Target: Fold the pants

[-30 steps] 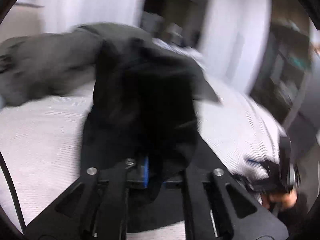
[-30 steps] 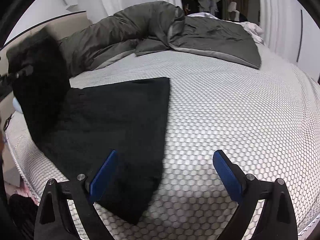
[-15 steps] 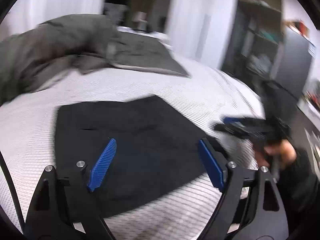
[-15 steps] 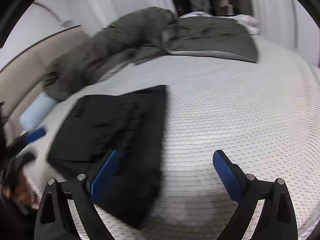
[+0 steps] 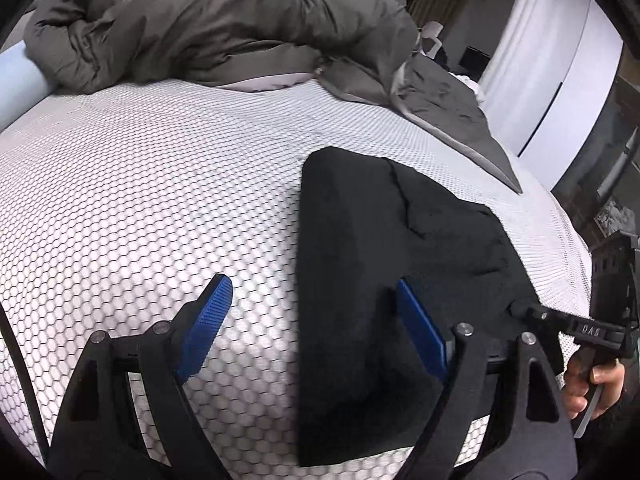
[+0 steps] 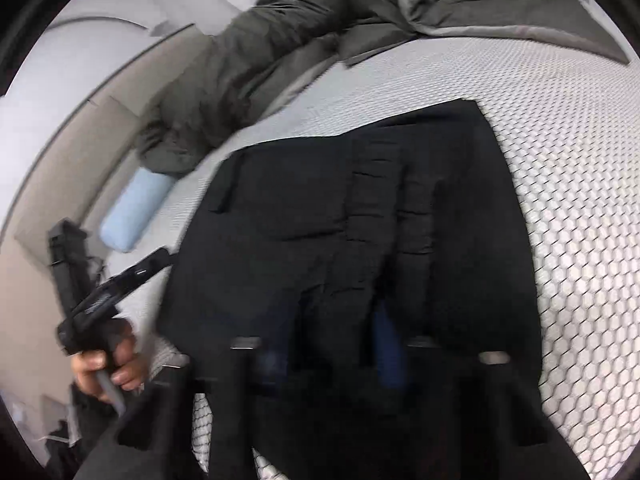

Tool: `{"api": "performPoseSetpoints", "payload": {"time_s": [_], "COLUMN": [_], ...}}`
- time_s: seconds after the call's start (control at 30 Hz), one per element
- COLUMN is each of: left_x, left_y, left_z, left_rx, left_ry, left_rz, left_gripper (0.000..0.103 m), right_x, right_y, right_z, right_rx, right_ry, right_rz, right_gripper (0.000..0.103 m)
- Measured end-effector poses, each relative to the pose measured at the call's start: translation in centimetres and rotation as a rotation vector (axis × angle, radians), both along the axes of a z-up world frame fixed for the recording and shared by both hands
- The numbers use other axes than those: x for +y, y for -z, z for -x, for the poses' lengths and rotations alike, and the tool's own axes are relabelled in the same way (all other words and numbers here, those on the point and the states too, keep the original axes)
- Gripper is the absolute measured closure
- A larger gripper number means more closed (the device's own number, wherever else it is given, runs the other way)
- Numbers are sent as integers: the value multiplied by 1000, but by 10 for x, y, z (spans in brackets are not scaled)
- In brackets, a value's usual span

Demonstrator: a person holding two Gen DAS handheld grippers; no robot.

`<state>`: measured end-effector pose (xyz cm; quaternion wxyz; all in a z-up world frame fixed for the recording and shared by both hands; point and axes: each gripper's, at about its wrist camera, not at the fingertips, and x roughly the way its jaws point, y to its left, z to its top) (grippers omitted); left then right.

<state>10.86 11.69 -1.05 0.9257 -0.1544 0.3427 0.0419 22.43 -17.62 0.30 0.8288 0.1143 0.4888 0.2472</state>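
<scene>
Both tools meet the pants (image 5: 400, 248) — left tool (image 5: 312, 320) straddling its edge.

A bedroom in a home: a bed (image 5: 160, 200) covered by a white honeycomb-textured sheet, a rumpled grey duvet (image 5: 208, 20) heaped along its far edge, a pale blue pillow (image 6: 134, 208) against a beige padded headboard (image 6: 76, 152), and white wardrobe doors (image 5: 548, 80) behind.

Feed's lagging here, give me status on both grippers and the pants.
Left gripper open, nothing held. Right gripper just closing on near edge of folded black fabric pants. Rumpled grey duvet well clear.
</scene>
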Motion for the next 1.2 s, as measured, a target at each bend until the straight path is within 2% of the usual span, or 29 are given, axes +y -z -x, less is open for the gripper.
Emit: {"api": "performPoseSetpoints", "payload": {"time_s": [0.03,0.07,0.17,0.23,0.3,0.37,0.4,0.43,0.5,0.53,0.57,0.63,0.8,0.83,0.87,0.9,0.97,1.03,1.1,1.17,1.2], "left_x": [3,5,8,7,3,-3,-7,-11,-17,-18,-20,-25,-33,-33,-33,-32,-31,-30,-30,-33,-36], "left_y": [-1,-2,-13,-17,-15,-9,-4,1,6,7,8,9,14,15,15,14,12,6,0,-4,-4], "left_z": [1,0,6,11,10,10,6,3,0,-5,-6,-7,-11,-10,-11,-9,-8,-4,0,4,4], "left_rx": [-2,-9,-43,-54,-41,-4,22,41,51,53,55,56,65,66,66,66,55,32,8,-11,-11], "left_ry": [-2,-6,-5,3,16,35,45,46,52,59,68,77,94,95,95,95,83,83,90,106,116], "left_rz": [-1,1,19,17,1,-28,-54,-84,-107,-106,-104,-117,-139,-140,-138,-135,-132,-116,-98,-101,-108], "left_gripper": [21,22,21,21,21,21,21,21,21,21,21,21,21,21,21,21,21,21,21,21,21], "right_x": [-1,-1,-2,-7,-14,-18,-21,-29,-35,-40,-45,-51,-50,-52,-49,-43,-35,-30,-32,-36,-38], "right_y": [-3,-11,-47,-56,-49,-25,-14,-11,-20,-26,-31,-32,-5,-1,3,5,-10,-33,-67,-82,-80], "right_z": [-2,2,28,41,48,39,35,36,38,40,40,37,6,0,-7,-11,-4,9,35,57,62], "right_rx": [-12,-48,-210,-256,-239,-143,-94,-78,-93,-105,-121,-101,8,18,27,27,-40,-101,-210,-257,-258], "right_ry": [-6,-12,-21,-15,-6,1,-4,3,12,21,33,47,53,50,54,55,45,33,12,14,21], "right_rz": [-9,-26,-11,32,127,206,212,177,124,106,69,26,-59,-79,-85,-78,-80,-125,-155,-113,-72], "right_gripper": [88,92,93,93,93,90,89,87,72,48,36,36,37,47,62,68,87,88,88,88,88]}}
